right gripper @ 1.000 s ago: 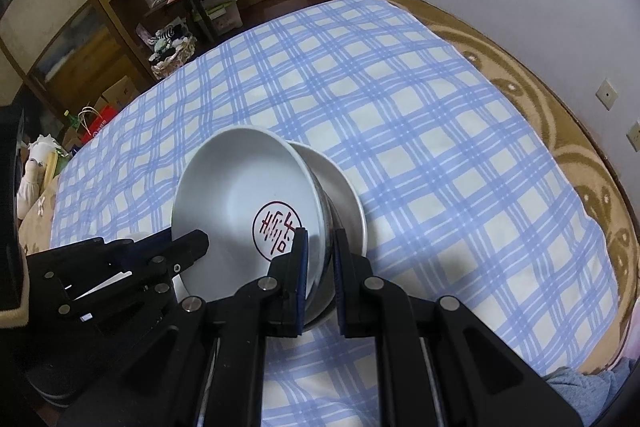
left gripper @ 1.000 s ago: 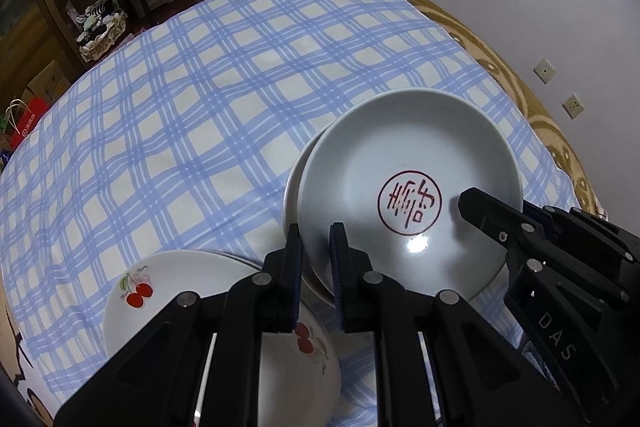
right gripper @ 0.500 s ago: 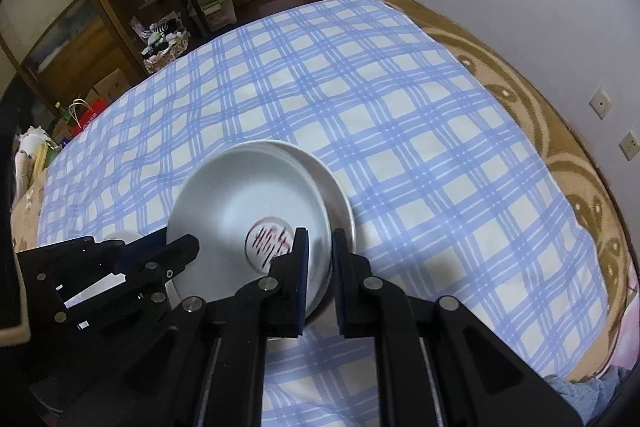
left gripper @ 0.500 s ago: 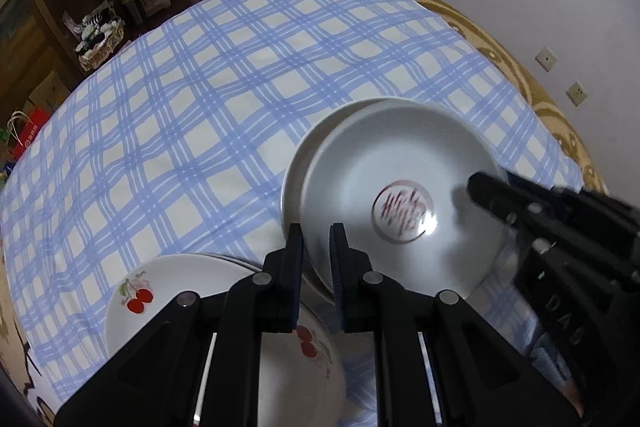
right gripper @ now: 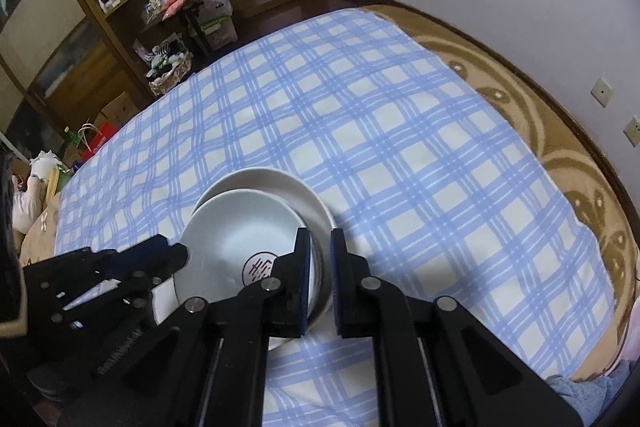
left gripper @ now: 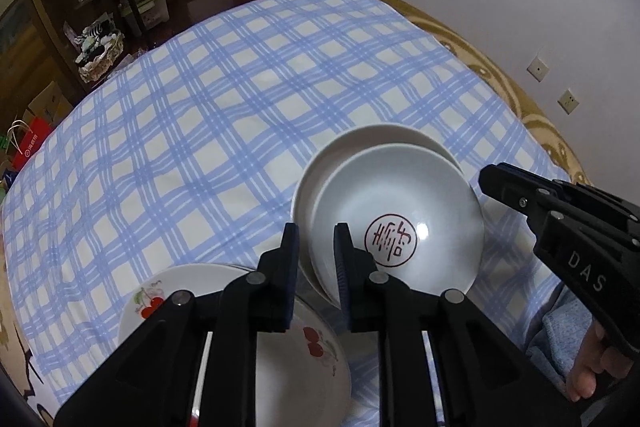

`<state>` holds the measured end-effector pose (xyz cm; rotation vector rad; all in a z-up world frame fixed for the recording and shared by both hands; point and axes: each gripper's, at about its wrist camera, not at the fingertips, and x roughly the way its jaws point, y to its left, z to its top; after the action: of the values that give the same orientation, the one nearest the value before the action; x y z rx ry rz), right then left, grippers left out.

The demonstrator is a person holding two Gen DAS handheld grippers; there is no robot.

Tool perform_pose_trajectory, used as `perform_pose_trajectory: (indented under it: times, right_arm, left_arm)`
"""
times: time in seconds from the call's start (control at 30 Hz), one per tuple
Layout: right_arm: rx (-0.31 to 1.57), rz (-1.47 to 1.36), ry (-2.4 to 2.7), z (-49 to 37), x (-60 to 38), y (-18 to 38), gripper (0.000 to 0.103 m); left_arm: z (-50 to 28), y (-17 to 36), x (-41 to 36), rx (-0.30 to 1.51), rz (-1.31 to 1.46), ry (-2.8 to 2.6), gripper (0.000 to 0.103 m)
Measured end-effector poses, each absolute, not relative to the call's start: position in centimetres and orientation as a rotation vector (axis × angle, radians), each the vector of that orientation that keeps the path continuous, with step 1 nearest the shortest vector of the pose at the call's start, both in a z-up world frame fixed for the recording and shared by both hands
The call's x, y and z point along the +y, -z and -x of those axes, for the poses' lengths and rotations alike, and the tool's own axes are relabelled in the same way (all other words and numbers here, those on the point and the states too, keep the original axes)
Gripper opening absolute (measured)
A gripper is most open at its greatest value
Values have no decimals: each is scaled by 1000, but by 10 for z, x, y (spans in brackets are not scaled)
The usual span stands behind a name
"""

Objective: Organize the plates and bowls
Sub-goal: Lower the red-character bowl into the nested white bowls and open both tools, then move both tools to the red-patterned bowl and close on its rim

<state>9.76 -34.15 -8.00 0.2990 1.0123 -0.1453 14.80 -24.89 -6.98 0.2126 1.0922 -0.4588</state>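
Note:
A white bowl with a red seal mark (left gripper: 400, 223) sits inside a larger plain white bowl (left gripper: 360, 143) on the blue checked cloth. My left gripper (left gripper: 316, 247) has its jaws slightly apart around the near-left rims of both bowls. My right gripper (right gripper: 319, 255) stands the same way around their right rims; the seal bowl (right gripper: 240, 227) and the outer bowl (right gripper: 288, 183) show there too. A white plate with red cherries (left gripper: 248, 343) lies under my left gripper.
The checked cloth (left gripper: 200, 147) covers a round table with a brown patterned edge (right gripper: 560, 155). A white wall is close on the right. Shelves and clutter (right gripper: 132, 7) stand beyond the far side. The right gripper's body (left gripper: 568, 227) is beside the bowls.
The seal bowl has come down from a tilt and settled flat inside the larger bowl. Both grippers' jaws have loosened from the rims.

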Motion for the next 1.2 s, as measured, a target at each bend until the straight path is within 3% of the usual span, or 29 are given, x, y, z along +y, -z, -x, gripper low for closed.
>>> perform_pose_trajectory:
  times: [0.2,0.27,0.4,0.43,0.5,0.6,1.2]
  right_arm:
    - [1014,-323,186,-94,-351,80,12]
    - [1017,-324,208,-94,-355,80,17]
    - [1019,-332,239,-92,-362,80,56]
    - [1019,-322,254,-91,-363,79,59]
    - [1026,-315,267,-91,-366,80,76]
    - [1028,-312,285,-91,-369,82,89]
    - [1084,-176,322,-96,-363,97,90]
  left_arm:
    - [-153,61,-237,1056,-234,441,39]
    - [-153,61,-234,1047,-252,425,46]
    - [-155,63,-224,1048,-235,419,59]
    - [-157,64,-222,1059,-232,418,62]
    - [-160,67,-218,1076,-228,409,79]
    - [-166,70,-214,1085,-223,393,82]
    - [-181,101,-206,1141,-200,387,83]
